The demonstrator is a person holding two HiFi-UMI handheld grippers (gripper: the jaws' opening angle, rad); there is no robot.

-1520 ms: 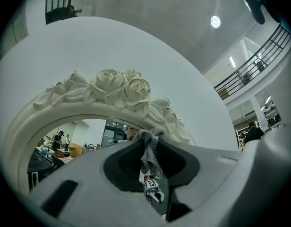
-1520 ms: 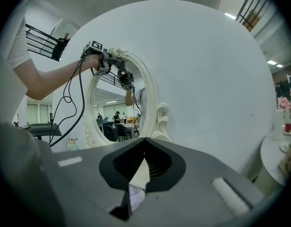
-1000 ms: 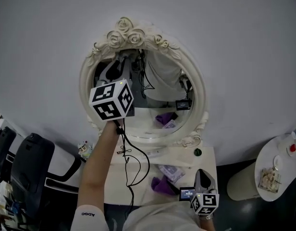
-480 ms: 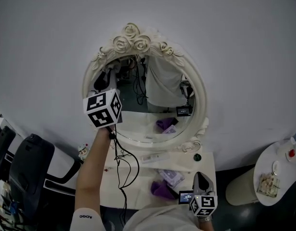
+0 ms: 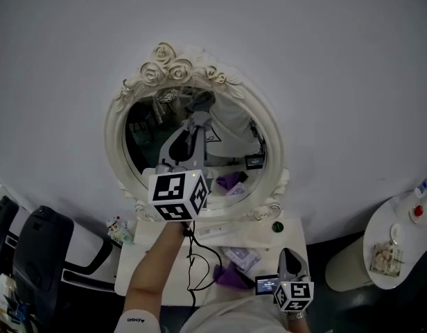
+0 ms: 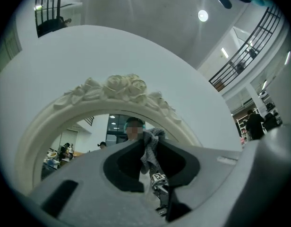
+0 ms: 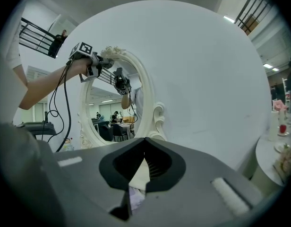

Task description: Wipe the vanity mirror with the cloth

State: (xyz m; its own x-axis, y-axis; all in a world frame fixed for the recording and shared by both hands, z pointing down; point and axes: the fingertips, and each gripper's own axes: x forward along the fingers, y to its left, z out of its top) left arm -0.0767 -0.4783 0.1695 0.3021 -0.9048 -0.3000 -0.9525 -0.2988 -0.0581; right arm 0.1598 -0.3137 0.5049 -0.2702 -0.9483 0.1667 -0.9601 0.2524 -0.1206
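The oval vanity mirror (image 5: 227, 134) in its white rose-topped frame (image 6: 122, 89) stands on a white vanity table (image 5: 141, 255) against the wall. My left gripper (image 5: 173, 173) is raised at the lower part of the glass, with its marker cube below it. It is shut on a grey checked cloth (image 6: 150, 151) that sticks up between the jaws. The glass reflects that arm and the cloth. My right gripper (image 5: 291, 259) is low at the table's right front, shut with nothing in it (image 7: 145, 140). The right gripper view shows the mirror (image 7: 112, 108) from the side.
On the table lie a purple cloth (image 5: 233, 276), a packet (image 5: 242, 257), a tube (image 5: 220, 229) and a small dark cap (image 5: 275, 226). A figurine (image 5: 116, 226) stands at its left end. A black chair (image 5: 40, 248) is at left, a round side table (image 5: 401, 241) at right.
My left gripper has gone from the mirror's left edge down and right to the lower middle of the glass, with the cloth in it. The right gripper has stayed put.
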